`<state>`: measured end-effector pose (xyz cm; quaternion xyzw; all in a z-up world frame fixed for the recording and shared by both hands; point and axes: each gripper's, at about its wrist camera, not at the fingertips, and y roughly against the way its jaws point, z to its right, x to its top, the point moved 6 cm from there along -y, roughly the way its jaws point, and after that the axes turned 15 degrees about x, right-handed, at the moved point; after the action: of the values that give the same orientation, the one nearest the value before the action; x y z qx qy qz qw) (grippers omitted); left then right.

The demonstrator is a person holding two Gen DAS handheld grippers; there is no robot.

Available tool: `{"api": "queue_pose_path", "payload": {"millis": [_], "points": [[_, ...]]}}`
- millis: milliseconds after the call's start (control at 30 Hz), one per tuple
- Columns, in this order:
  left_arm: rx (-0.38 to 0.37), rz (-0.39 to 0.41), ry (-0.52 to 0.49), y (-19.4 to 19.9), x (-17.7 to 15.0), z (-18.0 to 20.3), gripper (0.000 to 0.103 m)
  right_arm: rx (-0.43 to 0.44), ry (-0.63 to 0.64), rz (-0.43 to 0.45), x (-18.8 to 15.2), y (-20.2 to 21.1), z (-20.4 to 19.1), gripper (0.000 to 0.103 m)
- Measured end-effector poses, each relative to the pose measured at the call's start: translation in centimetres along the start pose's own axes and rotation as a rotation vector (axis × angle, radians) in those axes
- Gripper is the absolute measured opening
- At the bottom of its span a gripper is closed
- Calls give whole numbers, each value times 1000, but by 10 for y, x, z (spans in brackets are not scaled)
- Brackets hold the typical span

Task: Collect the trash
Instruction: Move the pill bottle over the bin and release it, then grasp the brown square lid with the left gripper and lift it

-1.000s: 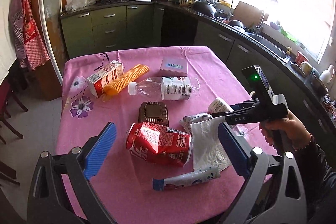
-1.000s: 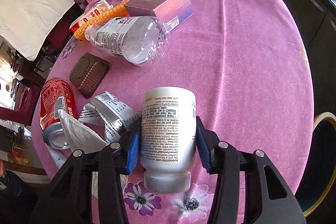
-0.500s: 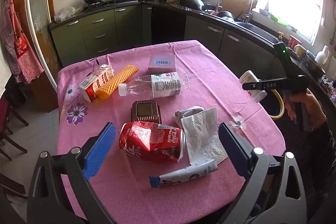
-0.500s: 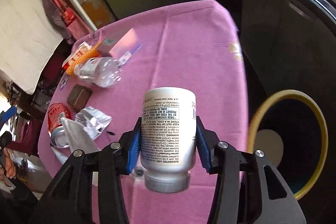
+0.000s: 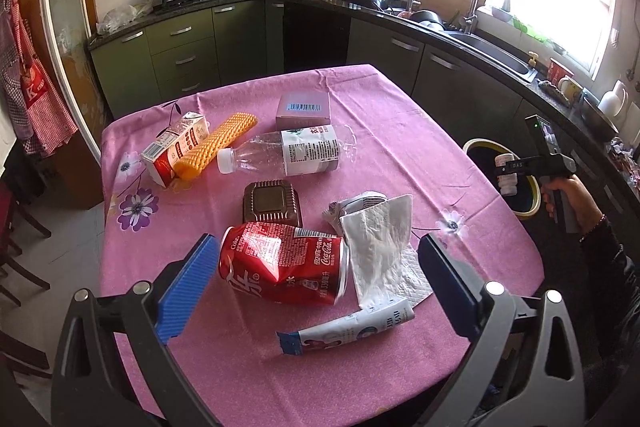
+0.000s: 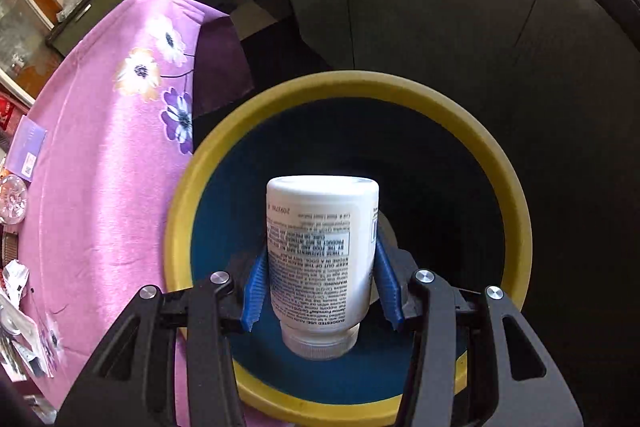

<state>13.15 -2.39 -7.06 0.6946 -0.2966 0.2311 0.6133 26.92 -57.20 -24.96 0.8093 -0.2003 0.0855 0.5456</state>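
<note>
My right gripper (image 6: pixel 320 287) is shut on a white pill bottle (image 6: pixel 320 251) and holds it over the mouth of a yellow-rimmed bin (image 6: pixel 516 211) beside the table; both also show in the left wrist view, bottle (image 5: pixel 506 173) and bin (image 5: pixel 530 213). My left gripper (image 5: pixel 316 291) is open above the table's near side, its jaws either side of a crushed red cola can (image 5: pixel 280 263). Next to the can lie a white tissue (image 5: pixel 380 247) and a flattened tube (image 5: pixel 348 331).
On the pink tablecloth (image 5: pixel 400 131) lie a clear plastic bottle (image 5: pixel 292 151), a brown tray (image 5: pixel 272 205), a milk carton (image 5: pixel 176 147), an orange foam sleeve (image 5: pixel 216 145), a purple box (image 5: pixel 304 111) and a crumpled wrapper (image 5: pixel 352 203). Kitchen counters stand behind and right.
My right gripper has carried the pill bottle off the table to the right and now holds it over the bin. My left gripper has moved slightly closer to the cola can.
</note>
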Motion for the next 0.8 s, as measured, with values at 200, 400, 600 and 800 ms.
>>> {"api": "queue_pose_path", "payload": {"millis": [200, 400, 600, 800], "points": [[6, -14, 0, -2, 0, -2, 96, 15, -3, 21, 2, 3, 5, 56], [3, -56, 24, -16, 1, -10, 96, 32, 31, 27, -3, 11, -16, 57], [-33, -181, 44, -58, 22, -18, 96, 50, 63, 25, -7, 8, -40, 57], [-79, -363, 29, -117, 44, -8, 96, 71, 81, 24, -10, 5, -55, 57]]}}
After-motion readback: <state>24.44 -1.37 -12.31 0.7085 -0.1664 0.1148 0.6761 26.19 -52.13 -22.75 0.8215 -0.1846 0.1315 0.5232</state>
